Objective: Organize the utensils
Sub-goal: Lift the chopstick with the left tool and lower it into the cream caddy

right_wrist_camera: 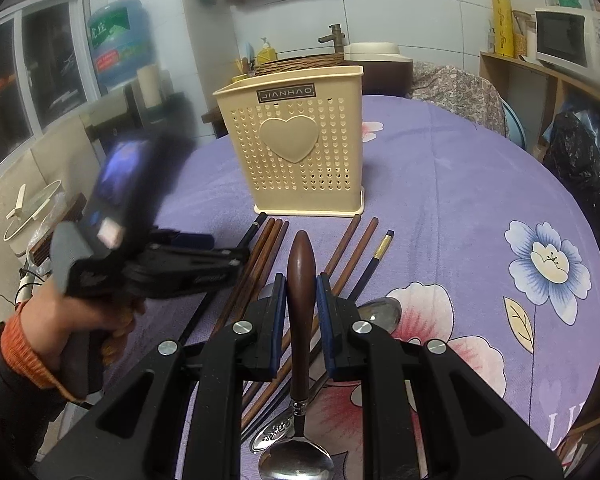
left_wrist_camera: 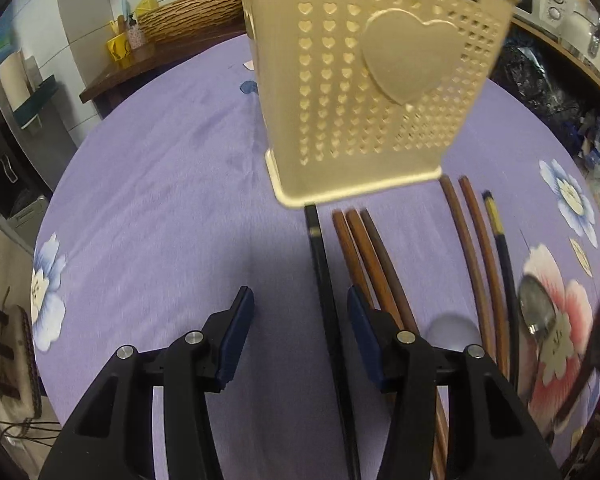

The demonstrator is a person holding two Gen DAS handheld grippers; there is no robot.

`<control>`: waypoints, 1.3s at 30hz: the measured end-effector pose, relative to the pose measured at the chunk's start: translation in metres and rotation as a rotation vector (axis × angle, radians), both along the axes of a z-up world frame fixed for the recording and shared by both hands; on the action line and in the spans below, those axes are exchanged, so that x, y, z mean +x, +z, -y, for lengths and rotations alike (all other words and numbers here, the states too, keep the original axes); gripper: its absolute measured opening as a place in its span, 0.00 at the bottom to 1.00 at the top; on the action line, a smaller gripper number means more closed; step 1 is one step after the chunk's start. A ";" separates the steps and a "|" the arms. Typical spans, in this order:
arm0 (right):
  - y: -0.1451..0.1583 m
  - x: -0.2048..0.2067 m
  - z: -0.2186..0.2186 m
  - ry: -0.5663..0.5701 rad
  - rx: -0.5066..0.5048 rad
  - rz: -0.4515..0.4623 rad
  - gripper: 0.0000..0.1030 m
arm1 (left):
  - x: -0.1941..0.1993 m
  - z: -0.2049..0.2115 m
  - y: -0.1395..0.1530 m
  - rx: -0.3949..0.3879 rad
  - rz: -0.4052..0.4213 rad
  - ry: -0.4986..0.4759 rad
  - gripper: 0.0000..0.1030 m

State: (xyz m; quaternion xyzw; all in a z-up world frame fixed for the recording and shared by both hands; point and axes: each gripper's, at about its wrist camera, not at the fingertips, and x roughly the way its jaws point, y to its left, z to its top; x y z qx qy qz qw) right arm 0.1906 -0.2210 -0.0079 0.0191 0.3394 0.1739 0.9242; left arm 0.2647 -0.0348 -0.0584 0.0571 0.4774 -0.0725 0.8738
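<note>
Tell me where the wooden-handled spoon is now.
In the right wrist view, the wooden-handled spoon is clamped in the right gripper, above the chopsticks, in front of the cream utensil holder.

Both wrist views look downward (close) at the shared holder (left_wrist_camera: 372, 80).

Left gripper (left_wrist_camera: 300, 344): black two-finger tool with dark blue pads, jaws standing part open, tilted steeply down toward the table; nothing is pressed between the pads.
Left hand (right_wrist_camera: 66, 334): bare hand wrapped round the handle of the left gripper, at the left edge of the right wrist view.
Left sleeve (right_wrist_camera: 24, 354): orange knit cuff under a dark outer sleeve at the wrist.
Right gripper (right_wrist_camera: 300, 294): black two-finger tool with blue pads, jaws closed tight on the brown wooden handle of a metal spoon (right_wrist_camera: 300, 280), angled downward.
</note>
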 end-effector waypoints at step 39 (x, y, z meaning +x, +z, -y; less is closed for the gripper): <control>0.031 -0.025 0.048 0.129 0.137 0.040 0.16 | -0.103 -0.064 0.126 -0.321 0.408 -0.006 0.09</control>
